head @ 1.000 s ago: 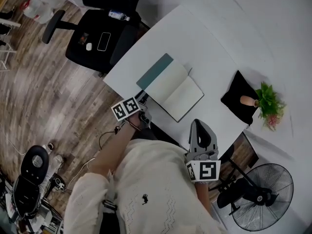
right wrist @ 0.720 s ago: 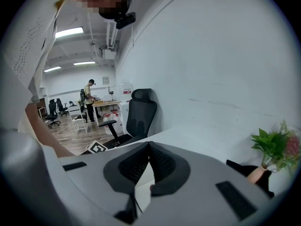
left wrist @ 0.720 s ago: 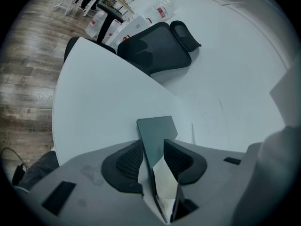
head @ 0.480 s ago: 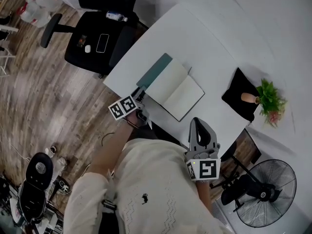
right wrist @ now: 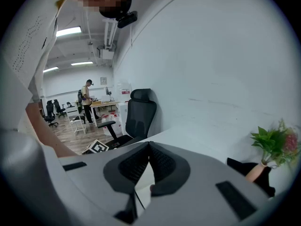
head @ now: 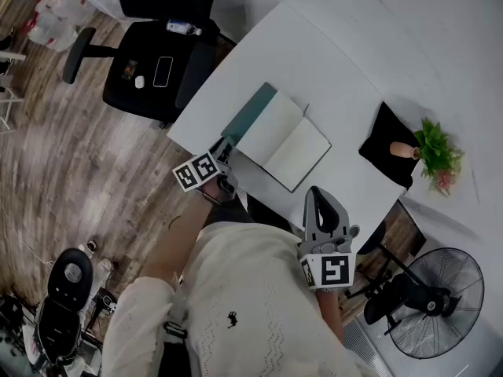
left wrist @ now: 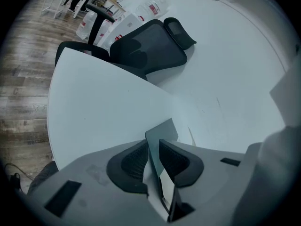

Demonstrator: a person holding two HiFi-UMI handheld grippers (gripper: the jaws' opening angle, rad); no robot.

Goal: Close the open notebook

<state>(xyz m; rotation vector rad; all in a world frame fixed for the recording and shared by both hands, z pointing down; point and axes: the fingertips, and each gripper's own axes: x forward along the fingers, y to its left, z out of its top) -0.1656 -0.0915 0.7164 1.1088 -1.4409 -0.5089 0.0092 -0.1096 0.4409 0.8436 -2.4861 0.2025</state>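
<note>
While the open notebook [head: 277, 136] is lying flat on the white table [head: 314, 53] in the head view, the left gripper [head: 223, 151] is sitting at the near corner of its teal cover [head: 250, 112]. That makes it clearly the nearer of the two tools, as the right gripper [head: 314, 198] is hanging near the notebook's near right corner, apart from it. The notebook's spine is running away from the person, so the cover is lying on the left gripper's side. I judge it needs swinging over the spine onto the cream right page, the side facing the potted plant [head: 436, 151] and the black cloth [head: 383, 149]. In the left gripper view, the jaws have just been closing and are now standing narrow. Their ribbed black pads [left wrist: 131, 161] are pinching the thin, smooth, stiff cover, whose corner is poking up past the tips, and a mesh office chair [left wrist: 150, 46] is showing beyond the notebook. In the right gripper view, the ribbed pads are meeting at their tips, with nothing gripped between them.
</note>
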